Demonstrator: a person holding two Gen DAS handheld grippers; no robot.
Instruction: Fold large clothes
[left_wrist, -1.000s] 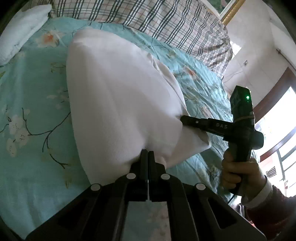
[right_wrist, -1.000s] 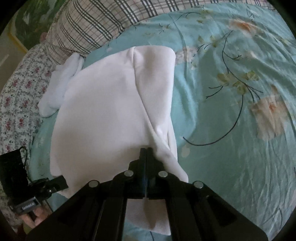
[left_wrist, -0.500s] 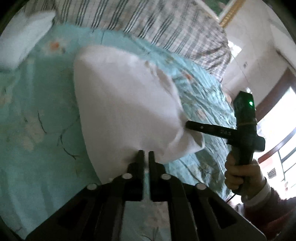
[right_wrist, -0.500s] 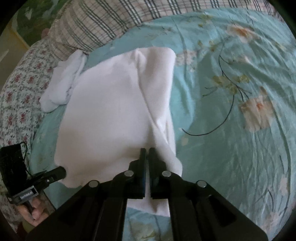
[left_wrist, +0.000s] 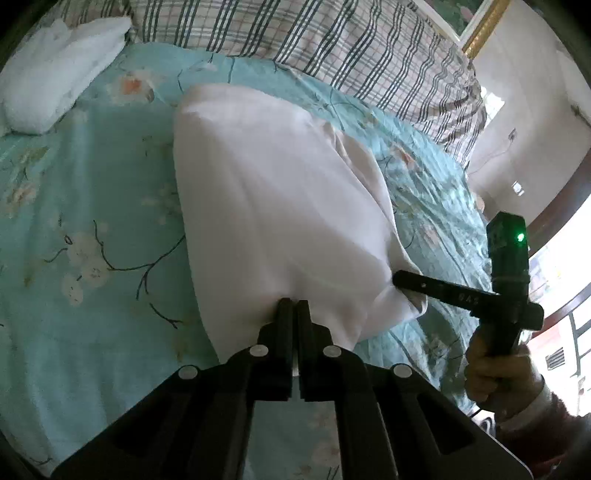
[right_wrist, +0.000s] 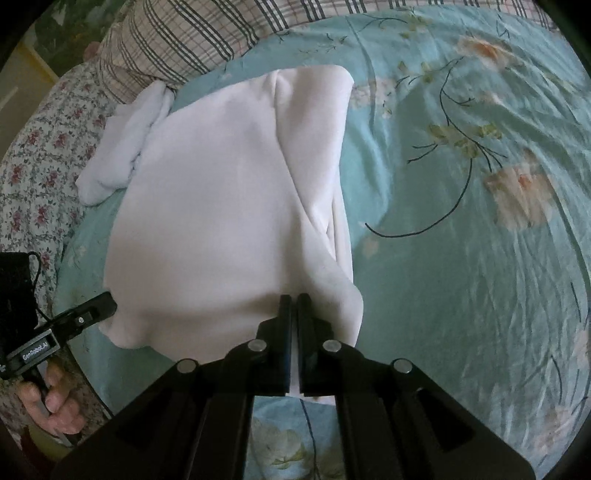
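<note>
The white garment (left_wrist: 280, 221) lies partly folded on the teal floral bedsheet (left_wrist: 92, 206), its near hem lifted off the sheet by both grippers. The left gripper (left_wrist: 293, 306) has its fingers pressed nearly together on the near edge of the garment, cloth pinched between them. The right gripper (right_wrist: 293, 301) is likewise closed tight on the same hem, at the garment's other near corner, where a folded-over flap (right_wrist: 317, 147) runs along the garment's side edge. The garment's far edge rests flat on the sheet, just short of the plaid quilt (left_wrist: 332, 48). A smaller white bundle (right_wrist: 125, 144) lies touching the garment's far corner, against the quilt. On the flap side of the garment, bare sheet (right_wrist: 480, 221) stretches wide; beyond the opposite side, a narrower strip of sheet shows before a flower-print cloth (right_wrist: 33, 155).
</note>
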